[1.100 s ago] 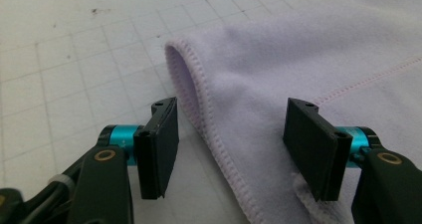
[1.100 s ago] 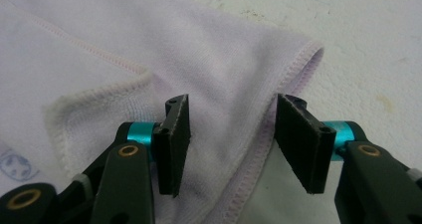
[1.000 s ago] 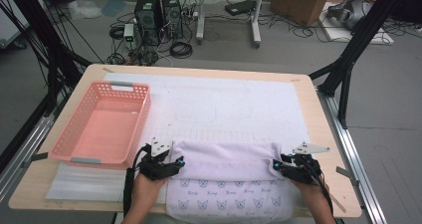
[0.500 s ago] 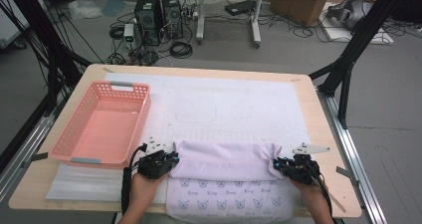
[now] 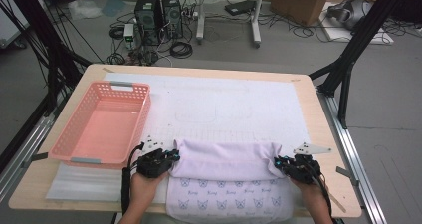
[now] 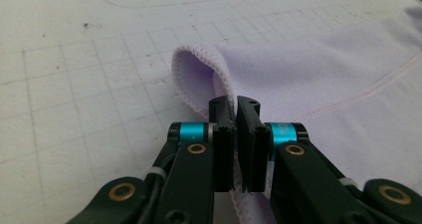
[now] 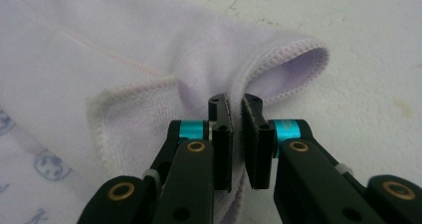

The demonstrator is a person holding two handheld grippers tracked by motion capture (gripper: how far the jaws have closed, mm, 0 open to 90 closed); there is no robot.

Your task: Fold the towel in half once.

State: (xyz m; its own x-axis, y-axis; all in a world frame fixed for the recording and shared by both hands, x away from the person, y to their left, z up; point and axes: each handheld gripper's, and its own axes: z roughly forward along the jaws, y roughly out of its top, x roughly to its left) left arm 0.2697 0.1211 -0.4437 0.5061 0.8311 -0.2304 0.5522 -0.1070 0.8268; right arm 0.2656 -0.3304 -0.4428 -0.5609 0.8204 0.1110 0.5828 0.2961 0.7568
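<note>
drawing the folded towel [image 5: 226, 160] edge nearer the bottom of the frame, left gripper [image 5: 174, 156] and right gripper [image 5: 276, 163] pinching its corners; keeping both level

The high view looks forward and down over the whole wooden table [image 5: 318, 109], while both gripper views sit close along their jaws, sharing the folded lilac fleece towel [image 5: 224, 159] [image 6: 323, 79] [image 7: 99, 50].
</note>
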